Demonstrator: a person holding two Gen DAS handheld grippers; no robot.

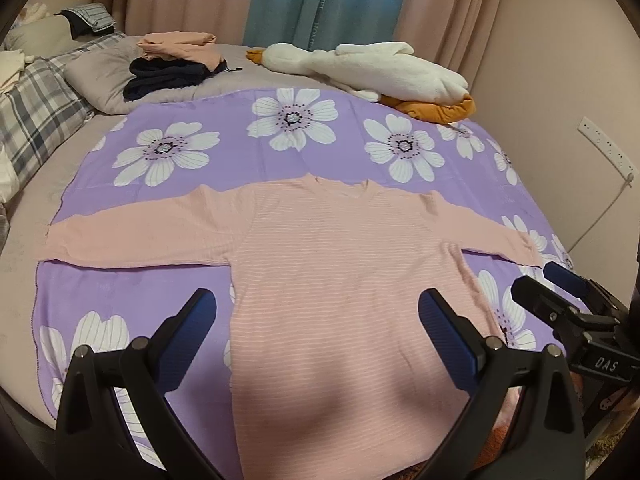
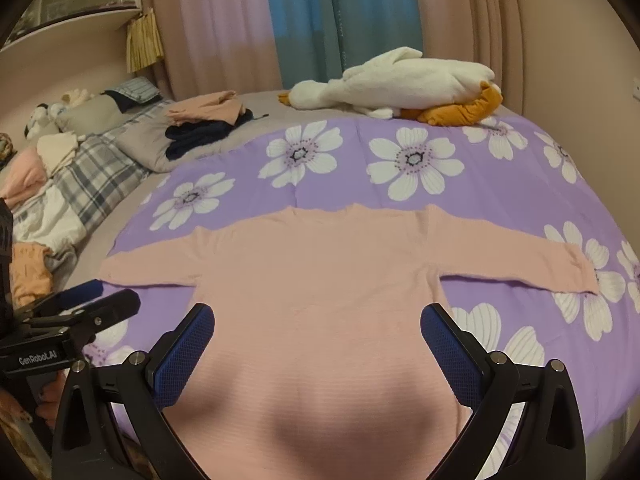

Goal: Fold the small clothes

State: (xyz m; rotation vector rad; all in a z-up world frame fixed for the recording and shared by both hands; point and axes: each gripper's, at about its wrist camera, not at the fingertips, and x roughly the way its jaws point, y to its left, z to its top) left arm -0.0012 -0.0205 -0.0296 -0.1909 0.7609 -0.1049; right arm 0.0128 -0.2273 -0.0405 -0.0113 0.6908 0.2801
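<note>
We hold the left gripper [image 1: 318, 330] and right gripper [image 2: 318, 346] spread wide and empty above the pink sweater [image 1: 332, 280], lying flat at twelve o'clock on the floral sheet [image 1: 224, 140]; a shallow pinch could snag the sheet beneath, dragging the sweater askew.

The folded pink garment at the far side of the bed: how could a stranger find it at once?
Look past the purple flowered blanket toward the curtains. Left of the white plush goose, the folded pink garment tops a dark navy pile, unlike the spread-out pink sweater.
</note>
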